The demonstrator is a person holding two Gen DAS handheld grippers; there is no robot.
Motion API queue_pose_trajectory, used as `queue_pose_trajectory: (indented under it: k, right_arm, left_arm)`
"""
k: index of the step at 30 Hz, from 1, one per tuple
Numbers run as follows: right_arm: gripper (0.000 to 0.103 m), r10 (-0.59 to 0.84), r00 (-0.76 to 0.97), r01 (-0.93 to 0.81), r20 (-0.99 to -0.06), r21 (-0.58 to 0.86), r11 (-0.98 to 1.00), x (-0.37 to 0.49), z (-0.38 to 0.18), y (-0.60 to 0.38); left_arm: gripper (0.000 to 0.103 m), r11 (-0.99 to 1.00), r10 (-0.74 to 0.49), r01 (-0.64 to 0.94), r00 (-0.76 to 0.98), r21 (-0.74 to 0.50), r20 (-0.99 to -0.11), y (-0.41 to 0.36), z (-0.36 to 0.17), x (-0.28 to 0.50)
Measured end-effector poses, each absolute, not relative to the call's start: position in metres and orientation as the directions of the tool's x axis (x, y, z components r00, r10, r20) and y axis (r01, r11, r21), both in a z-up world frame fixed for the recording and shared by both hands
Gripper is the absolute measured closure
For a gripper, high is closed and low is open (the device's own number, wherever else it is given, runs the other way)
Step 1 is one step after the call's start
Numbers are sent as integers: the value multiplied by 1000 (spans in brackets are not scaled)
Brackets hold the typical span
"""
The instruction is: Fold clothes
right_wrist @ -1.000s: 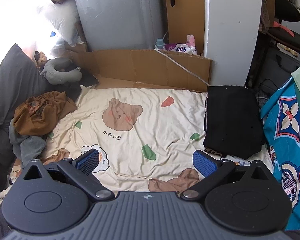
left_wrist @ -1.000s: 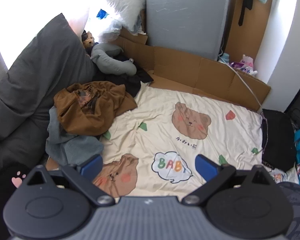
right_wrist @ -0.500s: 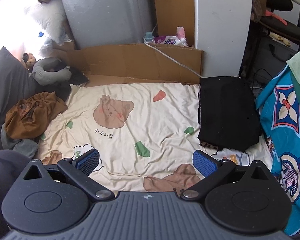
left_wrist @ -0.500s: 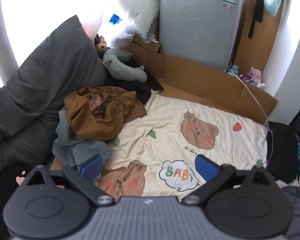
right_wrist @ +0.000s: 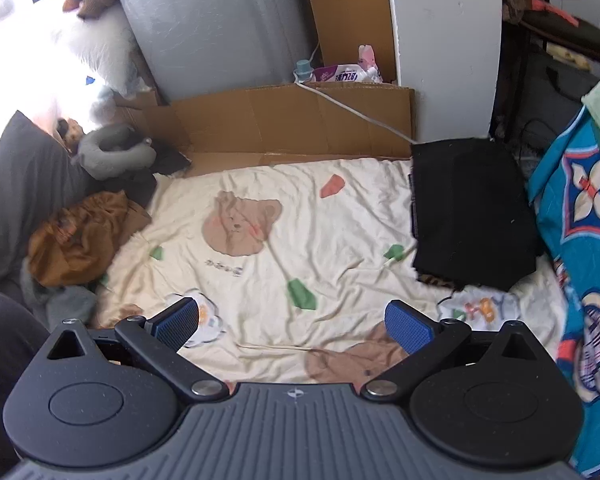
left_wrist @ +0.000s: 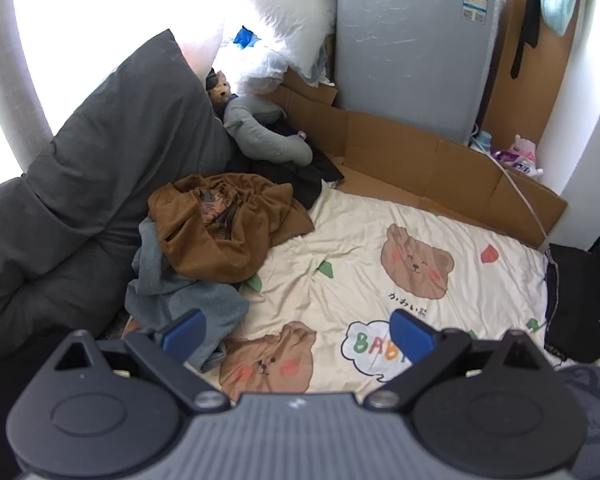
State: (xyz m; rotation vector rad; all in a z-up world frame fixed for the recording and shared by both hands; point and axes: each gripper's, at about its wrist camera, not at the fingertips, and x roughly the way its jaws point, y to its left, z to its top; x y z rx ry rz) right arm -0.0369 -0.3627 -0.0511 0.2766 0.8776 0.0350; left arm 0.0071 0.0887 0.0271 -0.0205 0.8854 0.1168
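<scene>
Brown fabric sits in a crumpled heap, the brown garment [left_wrist: 224, 228], at the left edge of your cream bear-print blanket [left_wrist: 340, 264], and it lies on top of a rumpled grey-blue garment [left_wrist: 180, 300] that spills toward you. Both pieces press against the big dark grey pillow [left_wrist: 92, 184] on their left, and a grey neck pillow [left_wrist: 268, 136] with a dark cloth under it lies just behind them. Your left gripper [left_wrist: 298, 330] hangs above the near part of the blanket with its blue pads [left_wrist: 182, 332] spread wide and nothing between them; the left pad shows over the edge of the grey-blue garment, though you cannot tell from this view whether it touches. Your right gripper [right_wrist: 296, 322] is likewise spread wide and empty, hovering over the open middle of the blanket, well apart from the heap, which shows at the far left of its view. On the right edge of the blanket lies a folded black garment [right_wrist: 468, 212], flat and squared, resting on something patterned that peeks out beneath it. Beside that rises a teal patterned cloth [right_wrist: 580, 240]. Behind the blanket a strip of flattened cardboard [right_wrist: 292, 120] lines the floor, with a grey wrapped appliance [left_wrist: 416, 40] standing behind it and a white cable [right_wrist: 352, 110] trailing across the cardboard.
</scene>
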Motion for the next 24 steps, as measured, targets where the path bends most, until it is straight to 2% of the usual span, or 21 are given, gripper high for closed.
queue_pose_trajectory:
  k: [11,17,24]
  right_arm:
    - [7,143,652,56,-745,235,970,-9,-60,-346]
    - [7,165,642,33,-748,242,970,10,-64,-339]
    - [3,184,618,29,-765,256,966,32,-78,-333]
  left_arm:
    - [7,994,78,-111,622,11,-779,101,20,37]
    - [7,990,73,-139,604,-14,-793,115,6,56]
    - [7,989,100,-149,565,18,-819,128,-18,74]
